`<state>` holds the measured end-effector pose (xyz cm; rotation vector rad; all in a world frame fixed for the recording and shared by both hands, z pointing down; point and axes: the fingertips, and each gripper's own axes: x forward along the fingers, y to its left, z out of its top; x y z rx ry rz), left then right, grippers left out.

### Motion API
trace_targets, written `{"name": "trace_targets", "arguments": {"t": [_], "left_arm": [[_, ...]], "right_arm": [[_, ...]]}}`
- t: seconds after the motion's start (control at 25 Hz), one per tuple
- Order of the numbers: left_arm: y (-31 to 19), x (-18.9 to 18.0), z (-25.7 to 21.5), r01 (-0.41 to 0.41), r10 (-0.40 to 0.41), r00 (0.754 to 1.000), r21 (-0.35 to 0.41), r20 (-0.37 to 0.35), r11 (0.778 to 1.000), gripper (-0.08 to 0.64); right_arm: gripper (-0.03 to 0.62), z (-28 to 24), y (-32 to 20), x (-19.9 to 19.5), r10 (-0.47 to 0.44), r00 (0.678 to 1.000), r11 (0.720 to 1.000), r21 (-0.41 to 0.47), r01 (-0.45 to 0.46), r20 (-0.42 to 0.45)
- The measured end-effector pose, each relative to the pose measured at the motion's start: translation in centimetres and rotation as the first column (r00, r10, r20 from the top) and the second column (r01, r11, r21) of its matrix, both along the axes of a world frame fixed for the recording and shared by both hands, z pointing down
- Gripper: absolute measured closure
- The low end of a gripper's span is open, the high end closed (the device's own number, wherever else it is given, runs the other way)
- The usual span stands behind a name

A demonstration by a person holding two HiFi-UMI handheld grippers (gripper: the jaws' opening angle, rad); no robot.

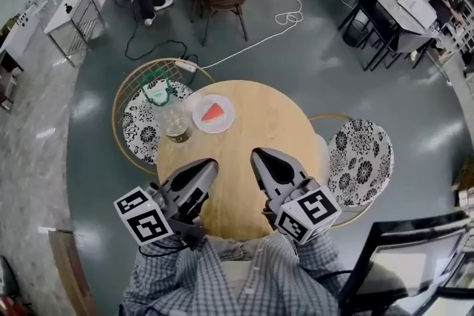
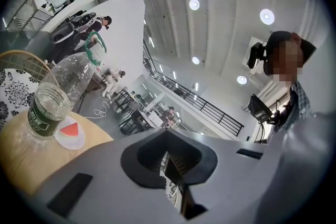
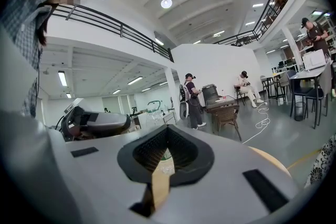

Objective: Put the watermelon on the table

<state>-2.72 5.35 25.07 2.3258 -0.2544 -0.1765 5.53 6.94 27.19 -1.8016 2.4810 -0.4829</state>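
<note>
A red watermelon slice [image 1: 213, 112] lies on a small white plate [image 1: 224, 122] on the far left part of the round wooden table [image 1: 244, 181]. The left gripper view shows the same slice [image 2: 67, 130] beside a clear plastic bottle [image 2: 55, 97]. My left gripper [image 1: 209, 165] and right gripper [image 1: 259, 155] hover side by side over the table's near half, well short of the plate. Both point at the plate, and both are shut with nothing between their jaws. Up close, the left gripper [image 2: 168, 157] and right gripper [image 3: 165, 157] leave only a thin slit.
The bottle [image 1: 172, 117] stands just left of the plate. Chairs with patterned cushions flank the table at left [image 1: 139, 128] and right [image 1: 363, 159]. A black chair frame [image 1: 404, 255] is at the near right. A white cable [image 1: 285, 15] runs across the floor; people and tables are far behind.
</note>
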Motion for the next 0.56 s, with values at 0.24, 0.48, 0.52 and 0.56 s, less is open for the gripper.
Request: {"name": "trace_targets", "arguments": {"t": [0.24,0.48,0.52,0.56], "left_arm": [[-0.4,-0.1,0.5,-0.011,0.011,1.0,-0.003,-0.006,1.0,0.554],[-0.4,-0.6,0.7,-0.008,0.008,1.0,-0.007,-0.004,1.0,0.554],[-0.4,-0.7,0.7,-0.006,0.006,1.0,-0.008,-0.003,1.0,0.554],[-0.3,-0.9,0.7,-0.003,0.003,1.0,-0.009,-0.001,1.0,0.554]], "right_arm": [[0.584,0.4,-0.2,-0.2,0.007,1.0,1.0,-0.005,-0.007,-0.008],[0.584,0.6,-0.3,-0.7,0.001,1.0,1.0,-0.008,-0.001,-0.002],[0.584,0.6,-0.2,-0.9,-0.003,1.0,1.0,-0.01,0.003,0.0],[0.584,0.7,-0.1,-1.1,-0.007,1.0,1.0,-0.012,0.007,0.003]]}}
